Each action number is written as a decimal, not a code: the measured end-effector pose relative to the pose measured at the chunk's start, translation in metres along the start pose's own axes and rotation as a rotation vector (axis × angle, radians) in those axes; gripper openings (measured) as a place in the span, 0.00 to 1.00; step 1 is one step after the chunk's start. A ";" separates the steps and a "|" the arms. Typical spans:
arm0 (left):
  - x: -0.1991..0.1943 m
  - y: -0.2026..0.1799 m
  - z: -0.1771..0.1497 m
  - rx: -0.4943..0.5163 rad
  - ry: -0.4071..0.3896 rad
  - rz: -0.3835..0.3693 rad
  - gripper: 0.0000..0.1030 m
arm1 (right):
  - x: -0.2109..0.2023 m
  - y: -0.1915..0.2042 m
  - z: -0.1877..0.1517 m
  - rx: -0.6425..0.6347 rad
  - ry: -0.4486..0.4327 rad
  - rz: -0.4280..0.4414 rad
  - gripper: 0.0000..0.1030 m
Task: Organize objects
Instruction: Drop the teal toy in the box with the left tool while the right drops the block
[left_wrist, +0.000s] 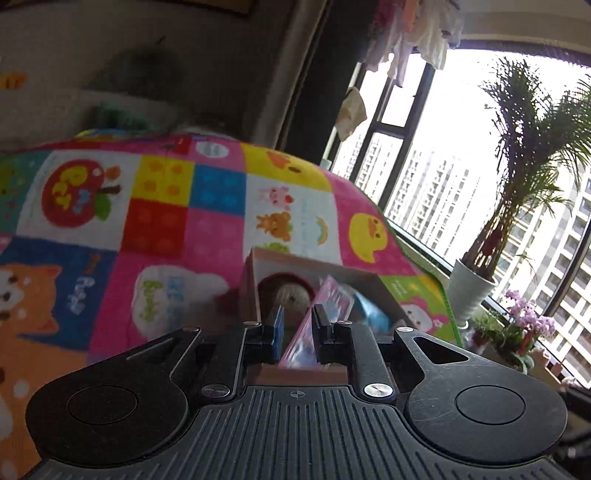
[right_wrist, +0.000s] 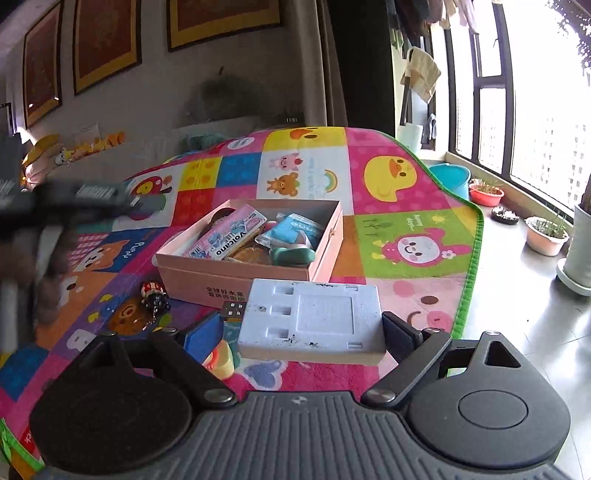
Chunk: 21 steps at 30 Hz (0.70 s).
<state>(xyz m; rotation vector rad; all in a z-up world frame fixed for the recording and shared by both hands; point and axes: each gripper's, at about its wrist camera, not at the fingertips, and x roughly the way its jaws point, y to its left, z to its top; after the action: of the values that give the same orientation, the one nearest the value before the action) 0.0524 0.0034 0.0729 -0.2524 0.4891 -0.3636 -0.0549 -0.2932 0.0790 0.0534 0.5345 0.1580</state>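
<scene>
The right gripper (right_wrist: 299, 332) is gripping a flat pale-blue plastic block (right_wrist: 310, 319) between widely spread fingers, holding it just in front of the open pink cardboard box (right_wrist: 236, 275) on the colourful cartoon play mat (right_wrist: 406, 236). The left gripper (left_wrist: 295, 332), fingers narrowed, is pinching a pink printed packet (left_wrist: 308, 332) over that box (left_wrist: 255, 291).

A potted palm (left_wrist: 517, 177) stood by the window (left_wrist: 436, 192), framed pictures (right_wrist: 103, 40) hung on the wall, laundry (left_wrist: 417, 33) dangled overhead.
</scene>
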 end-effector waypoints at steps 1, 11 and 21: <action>-0.009 0.008 -0.010 -0.005 0.015 -0.005 0.17 | 0.002 0.001 0.008 0.006 0.004 0.008 0.88; -0.057 0.073 -0.082 -0.129 -0.005 -0.049 0.17 | 0.102 0.037 0.177 0.095 0.115 0.113 0.88; -0.063 0.088 -0.082 -0.227 -0.060 -0.154 0.17 | 0.205 0.040 0.187 0.249 0.265 0.023 0.93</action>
<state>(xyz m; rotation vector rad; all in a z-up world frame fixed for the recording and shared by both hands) -0.0158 0.0957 0.0010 -0.5213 0.4533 -0.4497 0.2088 -0.2217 0.1407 0.2839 0.8166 0.1213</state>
